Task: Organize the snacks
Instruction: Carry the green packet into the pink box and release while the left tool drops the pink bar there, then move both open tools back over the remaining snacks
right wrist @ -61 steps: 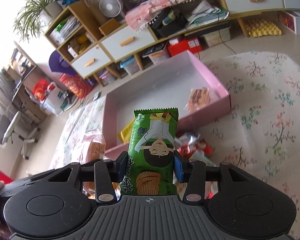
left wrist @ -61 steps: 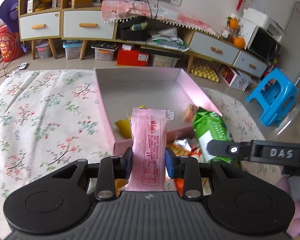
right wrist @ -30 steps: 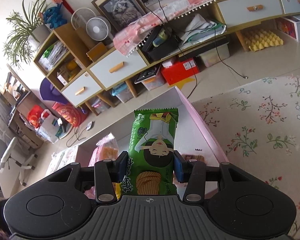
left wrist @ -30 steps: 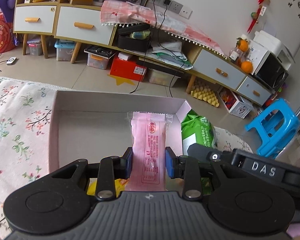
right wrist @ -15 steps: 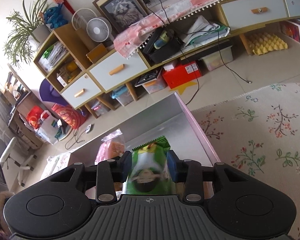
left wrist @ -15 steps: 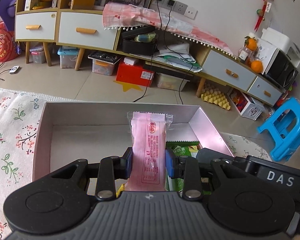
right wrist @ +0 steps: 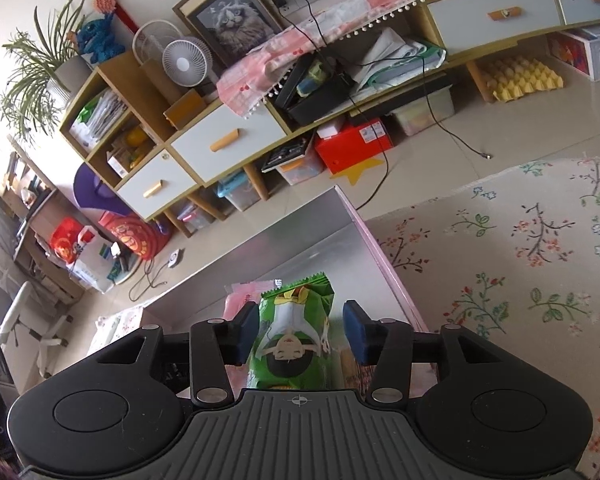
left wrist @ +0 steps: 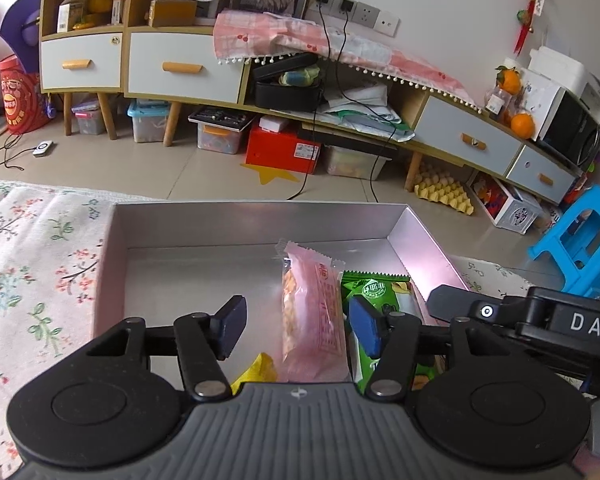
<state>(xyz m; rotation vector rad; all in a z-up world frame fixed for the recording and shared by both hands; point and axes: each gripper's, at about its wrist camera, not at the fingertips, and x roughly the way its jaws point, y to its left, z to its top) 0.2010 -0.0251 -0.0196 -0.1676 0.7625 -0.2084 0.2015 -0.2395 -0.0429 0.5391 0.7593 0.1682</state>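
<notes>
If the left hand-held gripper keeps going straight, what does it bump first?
Probably the pink snack packet lying between its open fingers in the box; depth is hard to judge.

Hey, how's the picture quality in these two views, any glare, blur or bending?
Left wrist: sharp, fisheye bows the cabinet, the box lining shows a soft sheen. Right wrist: tilted, overexposed at the left by the plant, green packet sharp.

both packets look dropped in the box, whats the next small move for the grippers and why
Probably lift both grippers straight up and back out of the pink box. The left gripper has just opened and the pink snack packet lies loose in the box. The right gripper has also been opening, its pads clear of the green chips packet. Retreating avoids dragging either packet.
</notes>
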